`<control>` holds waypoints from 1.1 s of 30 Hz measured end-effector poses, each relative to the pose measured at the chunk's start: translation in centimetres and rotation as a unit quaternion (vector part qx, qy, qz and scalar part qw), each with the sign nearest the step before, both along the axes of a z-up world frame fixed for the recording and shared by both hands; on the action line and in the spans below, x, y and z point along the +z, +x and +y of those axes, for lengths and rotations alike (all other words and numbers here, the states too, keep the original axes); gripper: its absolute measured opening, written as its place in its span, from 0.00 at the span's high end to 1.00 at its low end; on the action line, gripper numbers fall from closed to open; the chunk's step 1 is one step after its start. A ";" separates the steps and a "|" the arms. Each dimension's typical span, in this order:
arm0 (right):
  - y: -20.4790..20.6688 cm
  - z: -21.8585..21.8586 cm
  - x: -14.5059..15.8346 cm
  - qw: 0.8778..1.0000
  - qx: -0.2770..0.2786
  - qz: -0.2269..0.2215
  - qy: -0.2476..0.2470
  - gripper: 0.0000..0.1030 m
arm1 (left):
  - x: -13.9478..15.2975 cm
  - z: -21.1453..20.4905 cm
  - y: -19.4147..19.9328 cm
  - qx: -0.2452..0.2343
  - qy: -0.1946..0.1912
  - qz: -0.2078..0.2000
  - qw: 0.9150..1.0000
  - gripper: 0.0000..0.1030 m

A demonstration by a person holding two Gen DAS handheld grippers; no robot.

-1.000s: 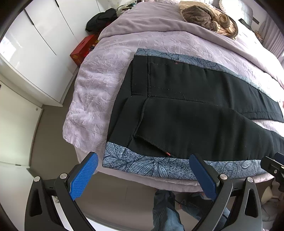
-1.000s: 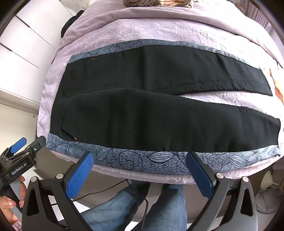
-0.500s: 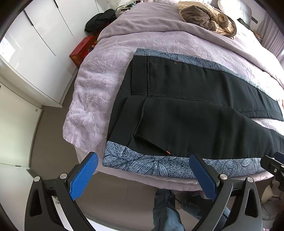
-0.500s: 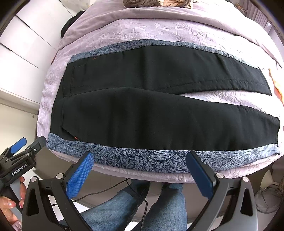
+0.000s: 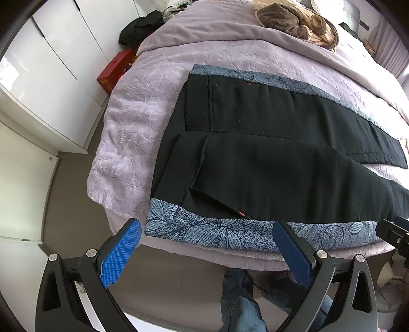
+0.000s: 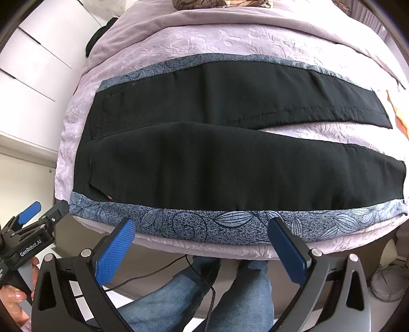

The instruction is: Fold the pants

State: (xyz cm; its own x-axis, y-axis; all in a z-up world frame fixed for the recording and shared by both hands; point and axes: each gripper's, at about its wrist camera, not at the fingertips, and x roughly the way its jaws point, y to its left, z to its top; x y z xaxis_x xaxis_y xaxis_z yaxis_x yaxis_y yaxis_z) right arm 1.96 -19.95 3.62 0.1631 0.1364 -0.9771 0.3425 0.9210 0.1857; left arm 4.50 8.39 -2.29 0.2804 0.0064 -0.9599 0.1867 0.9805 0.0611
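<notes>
Black pants [image 5: 268, 166] with blue leaf-print side stripes lie flat across the lilac bed, waistband to the left, both legs spread to the right. They also show in the right wrist view [image 6: 230, 163]. My left gripper [image 5: 207, 235] is open and empty, just off the bed's near edge by the waist corner. My right gripper [image 6: 202, 232] is open and empty, in front of the near leg's printed stripe [image 6: 204, 224]. The left gripper also shows at the right wrist view's left edge [image 6: 38, 224].
The lilac bed [image 5: 143, 107] carries a brown blanket heap [image 5: 294, 23] at its far end. White wardrobe doors [image 5: 38, 63], a red box [image 5: 115, 71] and a dark bag stand left on the floor. The person's legs in jeans [image 6: 204, 293] stand below the bed edge.
Both grippers have crept slightly toward the bed; the pants have not moved. Both grippers stay open.
</notes>
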 end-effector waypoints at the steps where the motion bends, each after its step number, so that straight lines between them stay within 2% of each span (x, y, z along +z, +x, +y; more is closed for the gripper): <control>1: -0.1 0.0 -0.1 1.000 -0.002 -0.001 0.003 0.00 | -0.2 0.0 0.1 0.000 -0.002 0.001 1.000 0.00; 8: -0.2 -0.3 -2.3 0.997 -0.017 -0.010 0.070 0.00 | -2.9 1.3 1.1 0.023 -0.032 0.018 0.999 0.00; 10: -0.4 -0.3 -3.2 0.993 -0.025 -0.019 0.115 0.00 | -4.0 1.7 1.2 0.031 -0.042 0.025 0.998 0.00; 13: -0.8 -0.1 -5.3 0.974 -0.035 -0.043 0.218 0.01 | -5.3 2.5 0.9 0.045 -0.078 0.034 0.995 0.00; 14: -1.0 0.2 -6.2 0.963 -0.038 -0.052 0.260 0.07 | -5.7 2.9 0.7 0.051 -0.098 0.040 0.993 0.09; 15: -1.3 0.4 -7.1 0.955 -0.041 -0.055 0.290 0.28 | -6.1 3.2 0.6 0.054 -0.114 0.046 0.991 0.21; 16: -1.5 0.6 -8.1 0.947 -0.044 -0.051 0.313 0.41 | -6.6 3.4 0.5 0.056 -0.129 0.057 0.988 0.25; 17: -1.9 0.9 -9.5 0.939 -0.050 -0.041 0.337 0.50 | -7.1 3.6 0.4 0.059 -0.143 0.070 0.986 0.27; 18: -2.3 1.1 -10.6 0.934 -0.057 -0.034 0.351 0.50 | -7.7 3.8 0.2 0.065 -0.156 0.079 0.983 0.27; 21: -3.4 1.5 -13.2 0.925 -0.071 -0.019 0.374 0.50 | -8.6 4.3 -0.4 0.078 -0.175 0.085 0.978 0.27; 27: -3.6 0.4 -14.9 0.923 -0.099 -0.029 0.370 0.50 | -9.1 4.4 -1.2 0.083 -0.188 0.095 0.974 0.27; 31: -3.2 0.2 -15.6 0.909 -0.123 -0.039 0.396 0.49 | -9.4 5.2 -1.7 0.091 -0.202 0.108 0.969 0.27; 33: -2.7 0.1 -15.0 0.900 -0.134 -0.061 0.411 0.48 | -9.3 5.5 -1.9 0.097 -0.218 0.115 0.964 0.27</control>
